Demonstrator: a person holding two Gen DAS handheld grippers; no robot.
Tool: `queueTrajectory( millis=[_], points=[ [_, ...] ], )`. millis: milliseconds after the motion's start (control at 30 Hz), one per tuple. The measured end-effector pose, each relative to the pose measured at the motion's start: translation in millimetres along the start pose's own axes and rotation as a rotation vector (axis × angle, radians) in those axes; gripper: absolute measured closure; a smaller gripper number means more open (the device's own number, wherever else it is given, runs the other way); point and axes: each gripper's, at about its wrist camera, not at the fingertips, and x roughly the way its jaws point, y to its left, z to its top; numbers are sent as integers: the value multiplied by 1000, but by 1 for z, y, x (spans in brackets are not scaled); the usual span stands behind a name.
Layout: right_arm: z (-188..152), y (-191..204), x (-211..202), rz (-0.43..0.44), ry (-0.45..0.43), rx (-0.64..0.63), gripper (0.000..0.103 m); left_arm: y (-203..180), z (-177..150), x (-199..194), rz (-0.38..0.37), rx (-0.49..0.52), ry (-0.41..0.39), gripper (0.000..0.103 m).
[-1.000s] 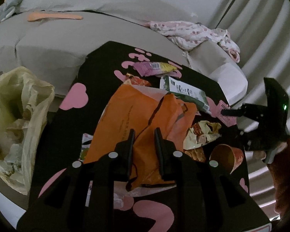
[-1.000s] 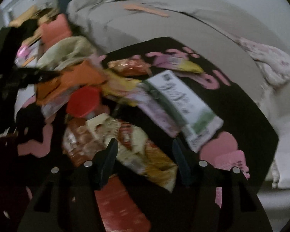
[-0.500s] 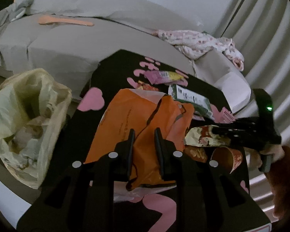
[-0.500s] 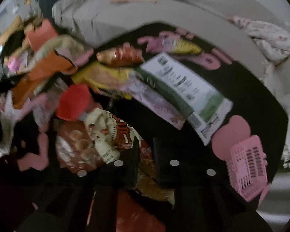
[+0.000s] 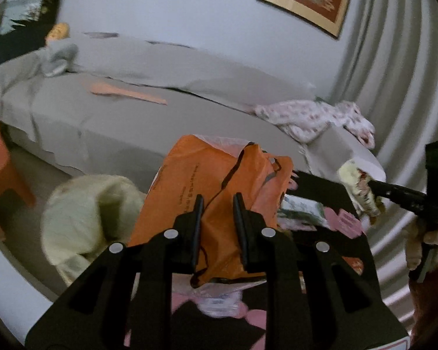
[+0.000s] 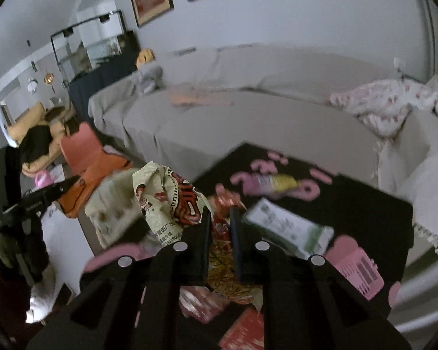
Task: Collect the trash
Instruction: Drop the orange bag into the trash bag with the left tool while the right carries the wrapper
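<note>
My left gripper (image 5: pixel 217 204) is shut on an orange plastic bag (image 5: pixel 219 180) and holds it lifted above the black table (image 5: pixel 344 250). My right gripper (image 6: pixel 220 217) is shut on a crumpled cream and red snack wrapper (image 6: pixel 166 201), also lifted; it shows in the left wrist view (image 5: pixel 357 189) at the right. A pale yellow trash bag (image 5: pixel 84 215) sits open at the lower left, beside the table. More wrappers lie on the table: a green and white packet (image 6: pixel 286 227) and a pink and yellow one (image 6: pixel 271 182).
A grey covered sofa (image 5: pixel 160 110) runs behind the table, with a floral cloth (image 5: pixel 312 116) on its right end. An orange chair (image 5: pixel 0 169) stands at the left. A pink basket (image 6: pixel 356 268) sits on the table's right side. Curtains hang at the right.
Both grippers have risen and tilted up. The left lifted the orange bag off the table. The right closed on the snack wrapper and lifted it.
</note>
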Motion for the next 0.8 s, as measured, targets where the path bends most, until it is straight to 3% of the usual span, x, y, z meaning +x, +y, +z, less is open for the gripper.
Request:
queueTrajectory(
  millis=[200,333,467,567,800],
  points=[
    [18,31,9,28,-37,-7,89,69,10,-22,158,-98,-58,84],
    [22,45,25,45,-21,-19,89,121,6,-14,214,-186,-31,84],
    [23,53,46,45,10,-19,89,152,-11,18,95,-276,43,84],
    [24,54,60,39,36,-7,89,158,-22,55,71,-261,117,84],
    [24,47,90,11,84,12,89,181,-55,135,264,-227,335,84]
  ],
)
